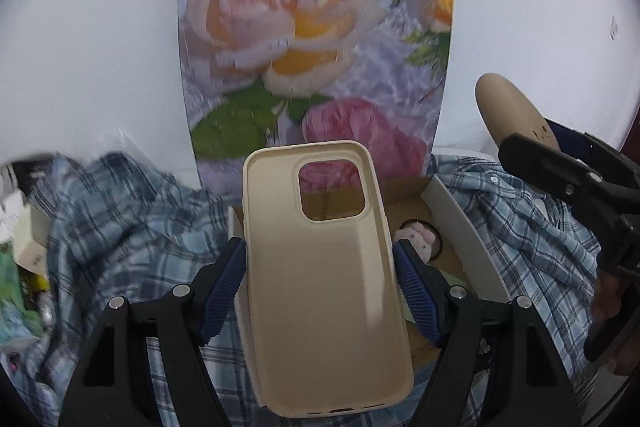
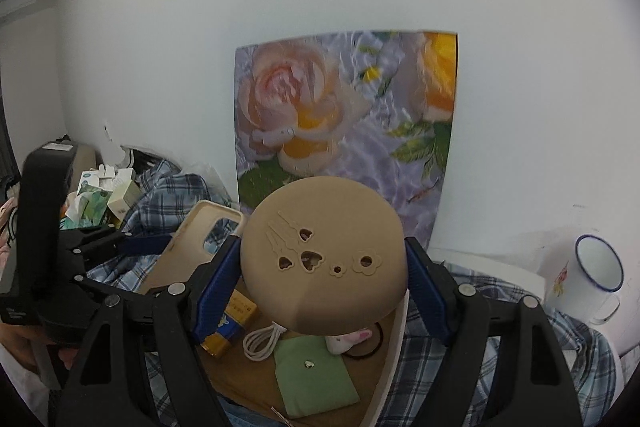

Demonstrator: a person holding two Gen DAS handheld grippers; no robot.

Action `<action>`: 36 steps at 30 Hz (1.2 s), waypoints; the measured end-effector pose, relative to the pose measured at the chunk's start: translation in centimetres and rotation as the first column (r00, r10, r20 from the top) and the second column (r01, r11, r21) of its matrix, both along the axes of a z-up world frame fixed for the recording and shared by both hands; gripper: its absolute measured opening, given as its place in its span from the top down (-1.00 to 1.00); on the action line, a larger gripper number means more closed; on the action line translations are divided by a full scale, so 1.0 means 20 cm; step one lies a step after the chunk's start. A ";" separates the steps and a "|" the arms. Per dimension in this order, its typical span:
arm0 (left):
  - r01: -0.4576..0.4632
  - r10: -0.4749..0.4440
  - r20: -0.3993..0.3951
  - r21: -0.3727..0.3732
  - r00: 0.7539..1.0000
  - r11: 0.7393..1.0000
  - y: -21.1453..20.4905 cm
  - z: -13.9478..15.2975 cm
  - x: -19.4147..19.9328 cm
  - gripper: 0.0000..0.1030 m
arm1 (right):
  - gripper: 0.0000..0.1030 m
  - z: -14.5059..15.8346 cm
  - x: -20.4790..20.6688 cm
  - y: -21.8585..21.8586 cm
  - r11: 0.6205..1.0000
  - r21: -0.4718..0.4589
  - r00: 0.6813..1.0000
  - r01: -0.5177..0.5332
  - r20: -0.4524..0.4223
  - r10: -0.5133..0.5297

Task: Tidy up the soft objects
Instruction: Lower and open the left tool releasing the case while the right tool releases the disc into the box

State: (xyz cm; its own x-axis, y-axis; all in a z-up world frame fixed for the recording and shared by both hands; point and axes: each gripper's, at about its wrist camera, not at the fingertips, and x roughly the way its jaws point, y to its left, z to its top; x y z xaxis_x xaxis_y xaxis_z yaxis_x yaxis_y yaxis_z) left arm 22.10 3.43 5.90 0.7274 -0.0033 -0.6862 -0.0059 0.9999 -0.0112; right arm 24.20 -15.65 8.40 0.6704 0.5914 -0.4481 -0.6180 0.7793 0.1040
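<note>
My left gripper (image 1: 320,251) is shut on a cream phone case (image 1: 324,307), its blue pads pressing both long edges; the case stands upright with its inside facing the camera. My right gripper (image 2: 323,245) is shut on a tan, dome-shaped soft pad (image 2: 332,203) with heart and flower cut-outs. Both hang above an open cardboard box (image 2: 394,347). In the box lie a small pink-and-white plush (image 2: 348,341), a green pouch (image 2: 316,379), a white cable (image 2: 262,343) and a yellow packet (image 2: 232,319). The right wrist view shows the left gripper (image 2: 160,263) at the left.
A blue plaid shirt (image 1: 120,219) is rumpled around the box on both sides. A floral picture (image 1: 320,47) leans on the white wall behind. A white enamel mug (image 2: 592,275) stands at the right. Tissue packs and small cartons (image 2: 100,195) pile up at the far left.
</note>
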 end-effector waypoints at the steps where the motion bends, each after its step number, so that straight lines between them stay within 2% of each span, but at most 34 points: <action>1: 0.000 -0.001 -0.006 -0.015 1.000 1.000 0.01 -0.02 0.01 -0.48 | -0.51 -0.01 0.01 0.01 1.000 -0.004 1.000 0.000 -0.006 0.000; 3: 0.001 -0.002 -0.022 -0.043 1.000 0.999 0.03 -0.07 0.03 -0.48 | -0.51 -0.05 0.03 0.02 1.000 -0.013 1.000 -0.001 -0.023 0.001; 8: -0.017 0.015 -0.058 -0.044 0.998 0.999 0.04 -0.17 0.08 -0.48 | -0.51 -0.16 0.08 0.03 0.999 -0.043 0.998 0.010 -0.058 -0.012; 14: -0.022 0.017 -0.087 -0.050 0.996 0.999 0.06 -0.22 0.11 -0.48 | -0.51 -0.29 0.15 -0.01 0.997 0.058 0.997 0.046 -0.068 -0.043; 18: -0.030 0.027 -0.089 -0.040 0.996 0.999 0.08 -0.22 0.13 -0.48 | -0.51 -0.37 0.18 0.02 0.999 0.021 0.995 0.044 -0.090 -0.042; 22: -0.026 0.023 -0.105 -0.028 0.994 0.999 0.09 -0.24 0.15 -0.48 | -0.52 -0.43 0.21 0.02 0.998 0.058 0.990 0.023 -0.137 -0.015; 29: -0.035 0.031 -0.109 -0.032 0.994 0.999 0.09 -0.26 0.16 -0.48 | -0.52 -0.50 0.24 0.05 0.999 0.019 0.985 0.030 -0.173 -0.026; 36: -0.022 0.020 -0.096 -0.019 0.995 1.000 0.06 -0.26 0.16 -0.53 | -0.59 -0.51 0.25 0.05 0.999 -0.013 0.985 0.037 -0.166 -0.038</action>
State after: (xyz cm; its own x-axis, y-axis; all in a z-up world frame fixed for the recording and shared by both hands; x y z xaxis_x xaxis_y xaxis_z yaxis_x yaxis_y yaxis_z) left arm 25.29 4.65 0.79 0.6580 -0.0031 -0.7530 -0.0287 0.9992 -0.0292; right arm 29.30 -14.67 -1.73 0.6077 0.5621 -0.5610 -0.5631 0.8031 0.1948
